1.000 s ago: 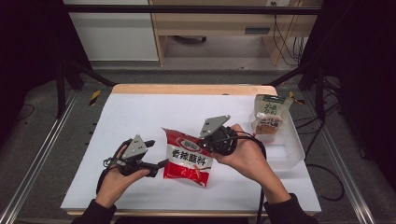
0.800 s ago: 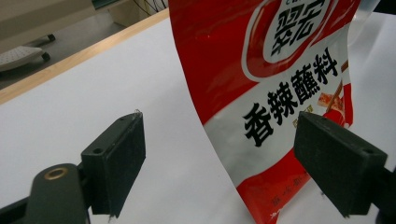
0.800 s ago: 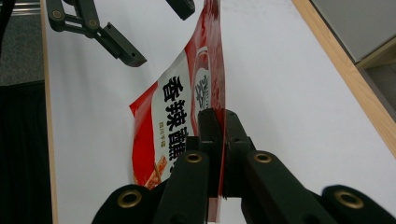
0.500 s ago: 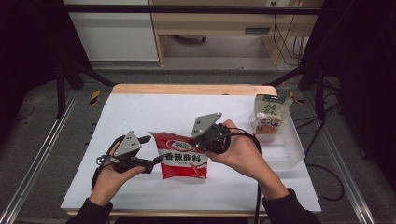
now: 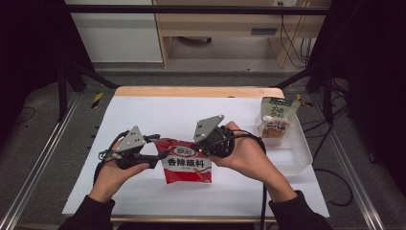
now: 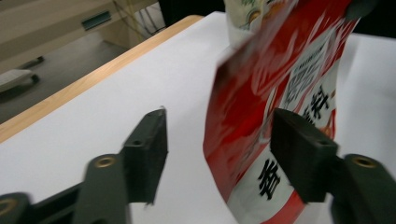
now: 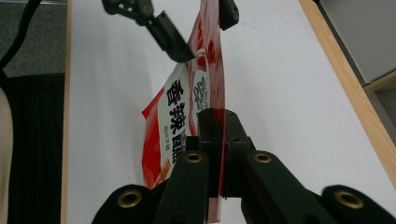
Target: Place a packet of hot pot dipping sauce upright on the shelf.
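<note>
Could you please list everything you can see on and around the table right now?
Red sachet: one, red and white with black print, held up over the table's front middle.
Pouch: one, cream and green, upright in the tub at right.
Tub: one, clear plastic, right edge of the table.
Table: one, white top with a wooden far edge.
Right gripper: one, black, jaws shut on the red sachet's edge.
Left gripper: one, black, jaws have just been closing around the sachet's other edge; a gap shows beside one pad.
Hands: two, dark sleeves, at the bottom of the high view.
</note>
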